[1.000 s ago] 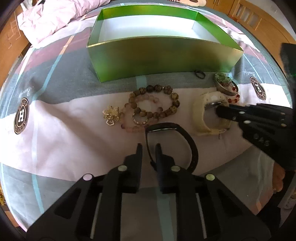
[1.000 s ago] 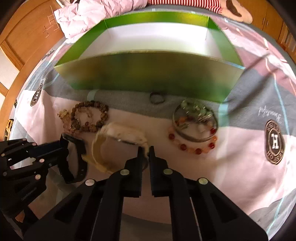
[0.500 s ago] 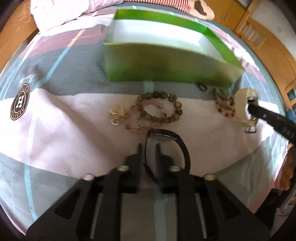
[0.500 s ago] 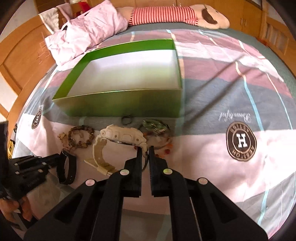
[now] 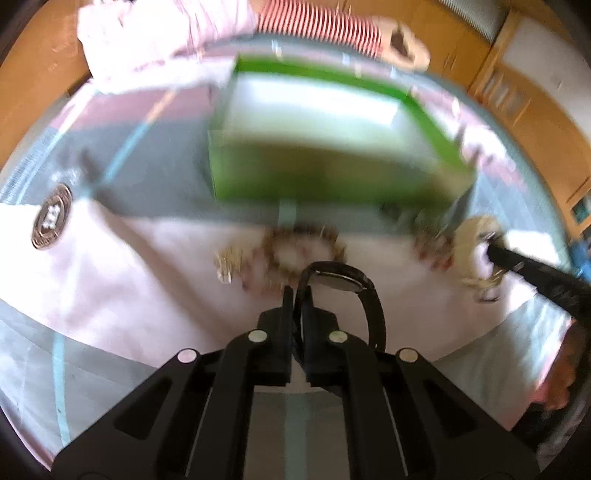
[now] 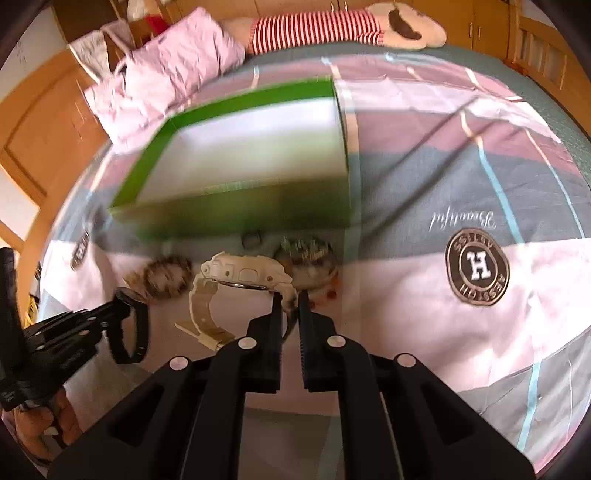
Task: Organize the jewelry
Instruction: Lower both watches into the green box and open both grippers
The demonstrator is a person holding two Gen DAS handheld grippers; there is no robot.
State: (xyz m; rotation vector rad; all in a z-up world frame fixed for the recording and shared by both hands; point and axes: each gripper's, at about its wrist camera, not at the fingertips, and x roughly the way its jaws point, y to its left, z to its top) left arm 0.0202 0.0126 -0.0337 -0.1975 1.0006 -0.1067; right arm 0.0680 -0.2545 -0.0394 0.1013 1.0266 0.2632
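My left gripper (image 5: 298, 295) is shut on a black watch (image 5: 343, 282) and holds it above the bedspread; it also shows in the right wrist view (image 6: 129, 328). My right gripper (image 6: 287, 301) is shut on a cream watch (image 6: 240, 273) and holds it in the air; it shows at the right of the left wrist view (image 5: 476, 243). An open green box (image 5: 332, 140) with a white inside lies beyond them (image 6: 251, 147). A brown bead bracelet (image 5: 303, 247) and a gold charm (image 5: 229, 258) lie on the bed in front of the box.
A small dark ring (image 6: 251, 240), a silver bangle with green stones (image 6: 306, 254) and red beads (image 6: 325, 291) lie near the box's front wall. A pink pillow (image 6: 166, 85) and a striped plush toy (image 6: 332, 26) lie at the bed's far end. Wooden furniture surrounds the bed.
Both grippers have lifted their watches off the bedspread and risen. The views now look down from higher, with the box farther away and blurred by motion.
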